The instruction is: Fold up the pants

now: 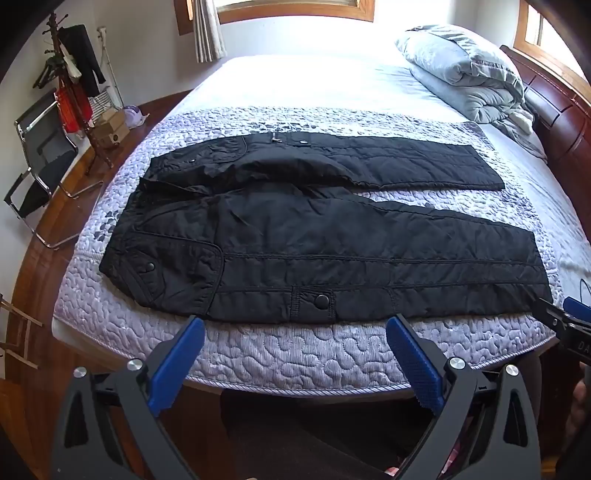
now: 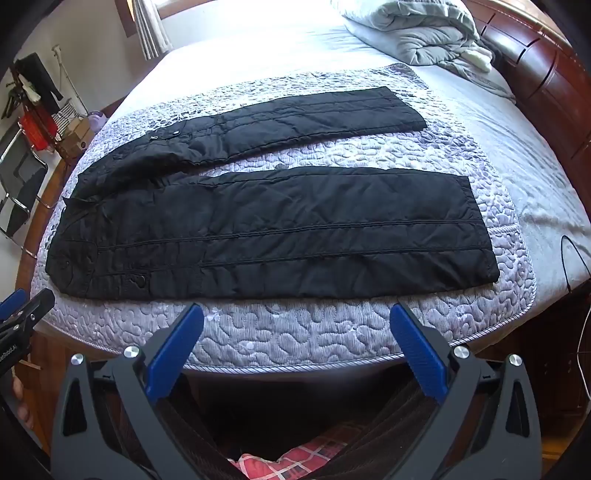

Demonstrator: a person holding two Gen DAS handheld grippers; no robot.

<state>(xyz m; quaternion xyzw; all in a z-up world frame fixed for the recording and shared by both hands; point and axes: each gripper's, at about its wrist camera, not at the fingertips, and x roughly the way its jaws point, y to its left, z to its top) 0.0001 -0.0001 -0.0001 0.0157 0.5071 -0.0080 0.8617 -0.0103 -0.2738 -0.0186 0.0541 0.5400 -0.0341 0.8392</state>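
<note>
While both claws hang wide apart, empty, short of the bed (image 1: 295,354), quilted black pants (image 1: 314,236) lie flat at 12 o'clock; left claw (image 1: 295,354) should pinch the near waistband, right claw (image 2: 295,350) the near hem, lifting evenly.

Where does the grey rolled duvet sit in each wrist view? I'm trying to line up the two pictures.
Left wrist: the duvet is upper right, beyond the black pants.
Right wrist: the duvet is at the top edge, right of centre.
Shared landmark: the wooden headboard beside it.
</note>
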